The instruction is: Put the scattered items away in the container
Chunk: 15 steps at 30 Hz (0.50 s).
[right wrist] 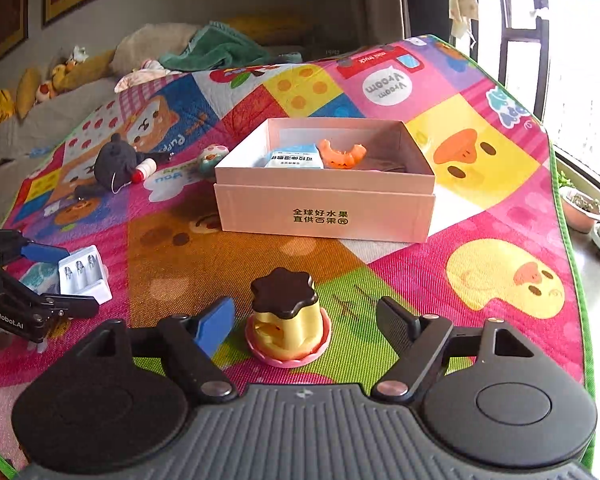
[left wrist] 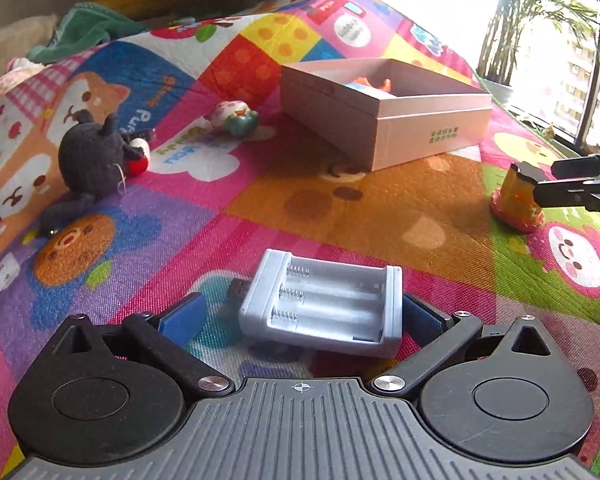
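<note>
A pink cardboard box [left wrist: 432, 136] [right wrist: 324, 216] sits on the colourful play mat and holds a small packet [right wrist: 294, 159] and an orange toy [right wrist: 342, 154]. My left gripper [left wrist: 300, 312] is open around a white battery charger [left wrist: 324, 304] [right wrist: 85, 274], which lies tilted between the blue pads. My right gripper [right wrist: 306, 316] is open around a yellow pudding toy [right wrist: 288, 316] [left wrist: 518, 200] with a brown top on a pink base. A dark plush toy [left wrist: 92, 156] [right wrist: 114, 162] and a small round pastel toy [left wrist: 236, 114] [right wrist: 211, 157] lie left of the box.
The play mat [right wrist: 480, 184] ends at a green border near the window on the right. Plant pots [right wrist: 582, 208] stand beyond that edge. A green cloth [right wrist: 216, 50] and cushions lie at the far side.
</note>
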Available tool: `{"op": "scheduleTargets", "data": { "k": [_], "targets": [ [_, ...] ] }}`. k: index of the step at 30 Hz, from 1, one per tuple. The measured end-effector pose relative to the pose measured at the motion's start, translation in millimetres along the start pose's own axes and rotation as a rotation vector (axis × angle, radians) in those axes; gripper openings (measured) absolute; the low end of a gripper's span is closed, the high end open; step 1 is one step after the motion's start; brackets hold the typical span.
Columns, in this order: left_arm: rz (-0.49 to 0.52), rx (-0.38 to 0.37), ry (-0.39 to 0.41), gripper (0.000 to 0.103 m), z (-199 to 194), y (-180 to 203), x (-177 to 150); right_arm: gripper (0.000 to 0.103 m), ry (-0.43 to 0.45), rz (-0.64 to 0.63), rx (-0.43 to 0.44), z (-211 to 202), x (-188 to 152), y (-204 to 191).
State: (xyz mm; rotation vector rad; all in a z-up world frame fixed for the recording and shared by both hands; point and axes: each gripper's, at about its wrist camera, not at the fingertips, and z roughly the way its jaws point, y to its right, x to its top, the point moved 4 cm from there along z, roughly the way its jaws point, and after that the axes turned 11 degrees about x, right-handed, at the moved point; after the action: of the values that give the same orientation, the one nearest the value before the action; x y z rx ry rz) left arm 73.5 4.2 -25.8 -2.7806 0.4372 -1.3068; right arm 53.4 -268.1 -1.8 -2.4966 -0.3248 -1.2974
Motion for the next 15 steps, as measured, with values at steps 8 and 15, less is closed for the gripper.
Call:
{"op": "scheduleTargets", "data": {
  "k": [8, 15],
  "targets": [
    [0.002, -0.004, -0.016, 0.103, 1.1, 21.7, 7.1, 0.102, -0.003, 0.077, 0.011, 0.7, -32.6, 11.3],
    [0.139, -0.090, 0.035, 0.103, -0.4, 70.8, 13.2, 0.103, -0.011, 0.060, 0.004, 3.2, -33.0, 8.3]
  ]
}}
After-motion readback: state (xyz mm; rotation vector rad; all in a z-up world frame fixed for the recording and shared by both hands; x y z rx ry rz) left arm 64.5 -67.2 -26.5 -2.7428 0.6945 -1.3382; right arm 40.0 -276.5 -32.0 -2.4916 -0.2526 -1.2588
